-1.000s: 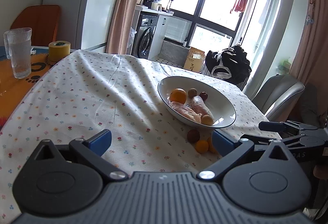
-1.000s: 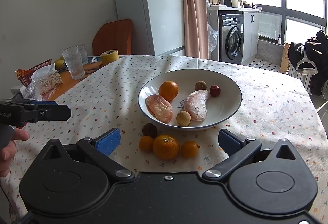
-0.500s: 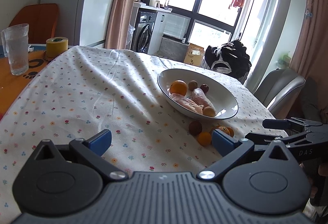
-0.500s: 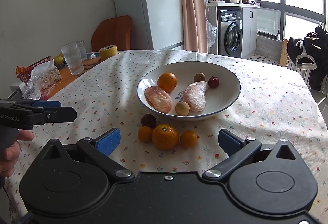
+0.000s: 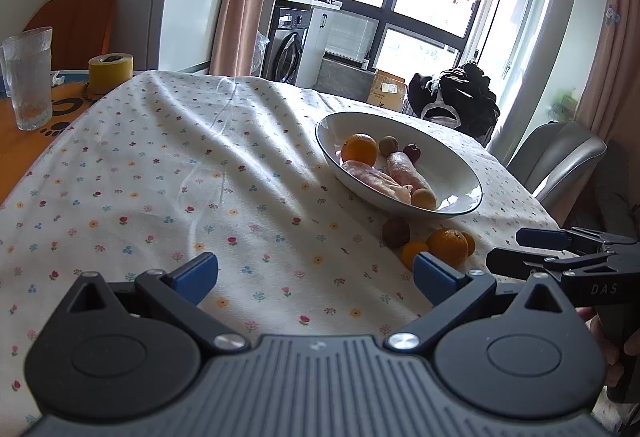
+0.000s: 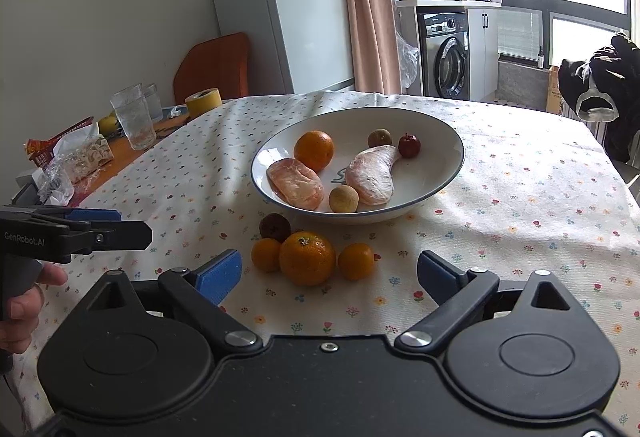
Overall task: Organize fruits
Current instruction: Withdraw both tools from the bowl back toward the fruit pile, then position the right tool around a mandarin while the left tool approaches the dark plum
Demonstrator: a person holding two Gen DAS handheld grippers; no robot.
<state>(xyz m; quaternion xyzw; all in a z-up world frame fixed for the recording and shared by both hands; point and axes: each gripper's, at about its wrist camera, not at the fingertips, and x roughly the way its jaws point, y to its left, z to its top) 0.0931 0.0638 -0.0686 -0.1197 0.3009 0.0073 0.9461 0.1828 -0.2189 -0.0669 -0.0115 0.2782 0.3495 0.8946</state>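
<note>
Right wrist view: four loose fruits lie on the flower-print tablecloth (image 6: 520, 197), just outside the near rim of the white bowl with a dark rim line (image 6: 448, 133).
Loose fruit: a large orange mandarin (image 6: 307, 257) in the middle, a small orange one (image 6: 266, 255) touching its left side, another small orange one (image 6: 356, 261) just beside its right, and a dark brown round fruit (image 6: 275, 226) behind them, nearest the bowl.
Bowl contents: an orange (image 6: 314, 150), two peeled pink pomelo wedges (image 6: 295, 188), two tan longan-like fruits (image 6: 343, 199) and a small red fruit (image 6: 409, 145).
Right gripper (image 6: 329, 273): spread wide and empty, the large mandarin sitting between its blue pads, a little ahead of them.
Left gripper (image 5: 315, 274): also spread and empty, hovering over bare cloth toward the table's left side, well apart from the fruit.
Step in hand: judged to be the approach for picking the large mandarin and moving it into the bowl.
Doing it well: come down centred on the mandarin so the pads pass between it and its neighbours; close gently, as the skin is soft and round fruit rolls. The left small one touches it and may get nudged.
Placing: aim for the bare right part of the bowl.
Table's far-left edge: a ribbed drinking glass (image 6: 133, 121) and a yellow tape roll (image 6: 204, 101), clear of the work.
</note>
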